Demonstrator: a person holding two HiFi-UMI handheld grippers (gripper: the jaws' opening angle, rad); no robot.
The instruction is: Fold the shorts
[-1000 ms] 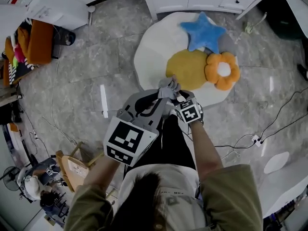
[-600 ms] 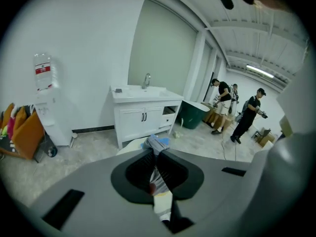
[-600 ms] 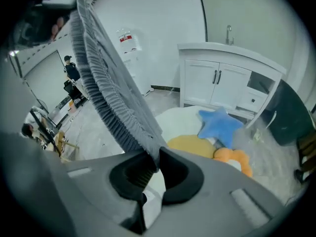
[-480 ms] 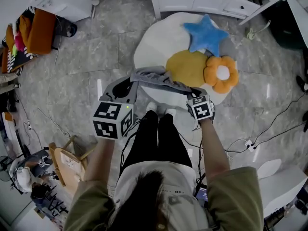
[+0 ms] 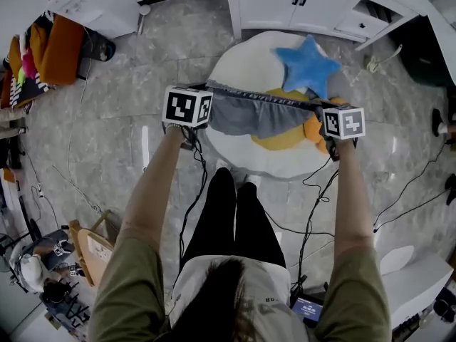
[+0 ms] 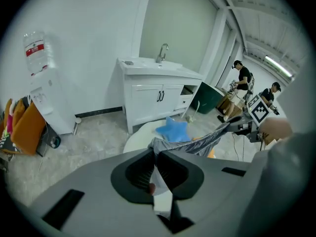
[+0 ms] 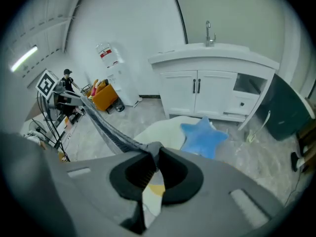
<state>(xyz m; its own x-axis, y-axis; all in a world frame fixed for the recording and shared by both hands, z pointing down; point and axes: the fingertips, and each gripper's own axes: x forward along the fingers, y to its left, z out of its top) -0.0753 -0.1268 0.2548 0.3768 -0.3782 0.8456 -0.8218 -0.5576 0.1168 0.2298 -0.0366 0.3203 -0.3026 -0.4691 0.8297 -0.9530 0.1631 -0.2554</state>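
Observation:
The grey shorts (image 5: pixel 258 114) hang in the air, stretched by the waistband between my two grippers above a white round rug (image 5: pixel 242 70). My left gripper (image 5: pixel 203 98) is shut on the waistband's left end; in the left gripper view the cloth (image 6: pixel 190 144) runs from the jaws (image 6: pixel 157 154) off to the right. My right gripper (image 5: pixel 320 112) is shut on the right end, and in the right gripper view the waistband (image 7: pixel 106 130) leads away left from its jaws (image 7: pixel 154 154). The shorts' body sags below the taut band.
On the rug lie a blue star cushion (image 5: pixel 308 65), a yellow round cushion (image 5: pixel 285 137) and an orange flower cushion (image 5: pixel 313 128), partly behind the shorts. A white cabinet (image 5: pixel 313 2) stands beyond. Cables (image 5: pixel 313 212) trail on the tiled floor. An orange bag (image 5: pixel 60 48) sits far left.
Both grippers have moved apart and forward, away from my body, pulling the bunched shorts out into a taut span over the rug.

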